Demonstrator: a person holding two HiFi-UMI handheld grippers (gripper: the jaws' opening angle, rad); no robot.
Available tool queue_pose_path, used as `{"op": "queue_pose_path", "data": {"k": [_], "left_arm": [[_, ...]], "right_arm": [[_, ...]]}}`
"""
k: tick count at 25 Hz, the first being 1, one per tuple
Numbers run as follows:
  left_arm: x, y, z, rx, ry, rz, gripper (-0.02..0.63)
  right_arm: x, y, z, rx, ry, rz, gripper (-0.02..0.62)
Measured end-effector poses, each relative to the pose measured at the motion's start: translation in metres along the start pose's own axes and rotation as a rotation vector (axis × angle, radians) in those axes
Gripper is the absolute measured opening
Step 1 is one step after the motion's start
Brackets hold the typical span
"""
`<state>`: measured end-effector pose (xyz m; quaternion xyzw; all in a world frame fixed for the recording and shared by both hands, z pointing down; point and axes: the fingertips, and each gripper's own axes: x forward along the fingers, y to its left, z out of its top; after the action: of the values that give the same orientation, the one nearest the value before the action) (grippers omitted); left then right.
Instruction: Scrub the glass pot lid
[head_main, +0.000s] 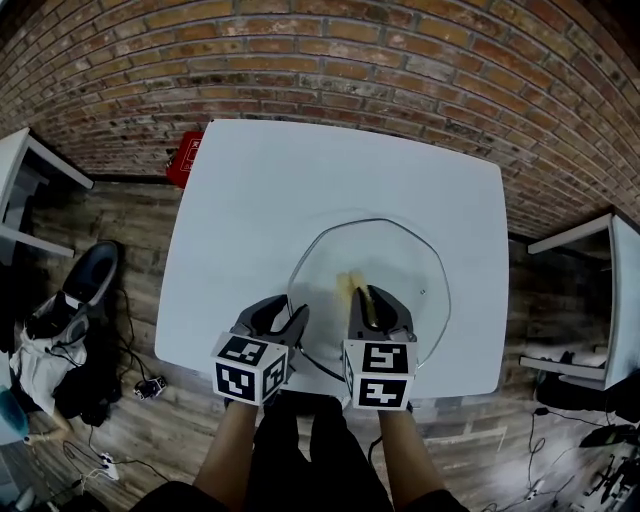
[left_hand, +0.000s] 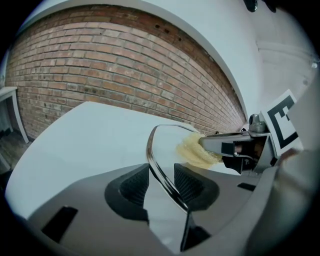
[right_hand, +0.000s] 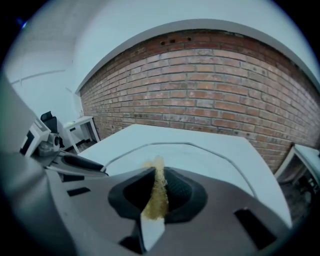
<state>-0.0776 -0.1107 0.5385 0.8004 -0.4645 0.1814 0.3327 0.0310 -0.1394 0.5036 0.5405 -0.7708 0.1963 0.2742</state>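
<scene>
White table (head_main: 250, 190), left gripper (head_main: 288, 312) gripping glass lid (head_main: 410, 265), right gripper (head_main: 372, 302) pinching sponge (head_main: 349, 284)

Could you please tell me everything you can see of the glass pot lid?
The glass pot lid is a large round disc of clear glass with a thin metal rim; the white table shows through it. It sits at the table's near right part. Its near-left edge runs between the left tool's jaws, which look closed on it. A yellow sponge, clamped in the right tool, presses on its glass. No knob is visible; a tiny dark spot sits near its right side.
</scene>
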Motion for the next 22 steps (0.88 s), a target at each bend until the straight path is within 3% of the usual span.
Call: {"op": "queue_pose_path", "data": {"k": [8,15,18,22], "left_arm": [[0.002,-0.002,0.001,0.019,0.011,0.026,0.160],[0.005,-0.005,0.002,0.032,0.015,0.032,0.159],[0.005,-0.006,0.001,0.027,0.011,0.028,0.160],[0.004,-0.005,0.001,0.019,0.005,0.023,0.160]], "right_arm": [[-0.022,-0.095,-0.022,0.011,0.052,-0.162,0.055],[-0.043,-0.146,-0.025,0.024,0.057,-0.299,0.055],[-0.054,-0.134,-0.013,0.054,0.014,-0.263,0.055],[-0.059,-0.050,0.000,0.061,-0.013,-0.046,0.056]]}}
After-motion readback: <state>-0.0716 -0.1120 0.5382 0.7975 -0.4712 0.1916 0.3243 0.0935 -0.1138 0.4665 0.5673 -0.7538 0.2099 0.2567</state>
